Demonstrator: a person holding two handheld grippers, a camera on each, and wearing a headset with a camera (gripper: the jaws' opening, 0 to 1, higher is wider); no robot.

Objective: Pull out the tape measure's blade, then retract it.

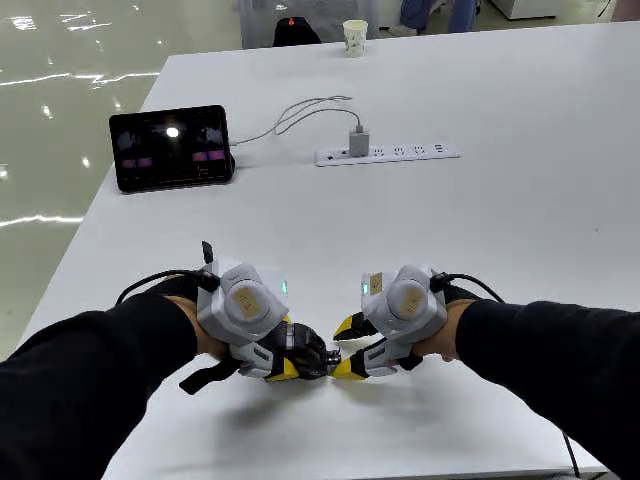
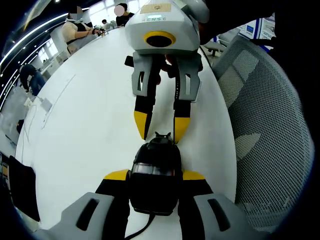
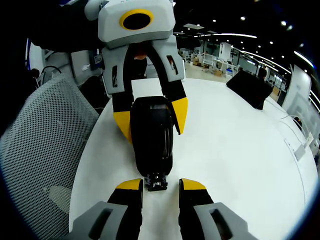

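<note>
- Left claw (image 1: 290, 355) sits at about 7 o'clock in the head view, near the counter's (image 1: 500, 200) front edge. Its yellow-tipped jaws are pinched on the sides of the black tape measure (image 1: 305, 350).
- From the left gripper view, the left claw (image 2: 155, 175) holds the tape measure (image 2: 154, 186) at 6 o'clock. The case's end hook (image 2: 162, 135) points toward 12 o'clock.
- Lying low on the white counter between the two claws, the tape measure shows no length of blade drawn out.
- Right claw (image 1: 345, 348) faces the left one just right of the case in the head view. Its jaws are spread, one tip on either side of the hook end.
- In the right gripper view, the right claw (image 3: 161, 185) brackets the hook (image 3: 156, 182) with a gap on each side, and the tape measure (image 3: 151, 135) runs toward 12 o'clock.
- Farther back in the head view, a dark tablet (image 1: 170, 147) stands at 10 o'clock.
- A white power strip (image 1: 388, 153) with a plugged-in charger (image 1: 359, 140) lies at 12 o'clock.
- A paper cup (image 1: 354, 37) stands beyond it at the far edge.
- A grey mesh chair (image 2: 265, 125) sits beside the counter.
</note>
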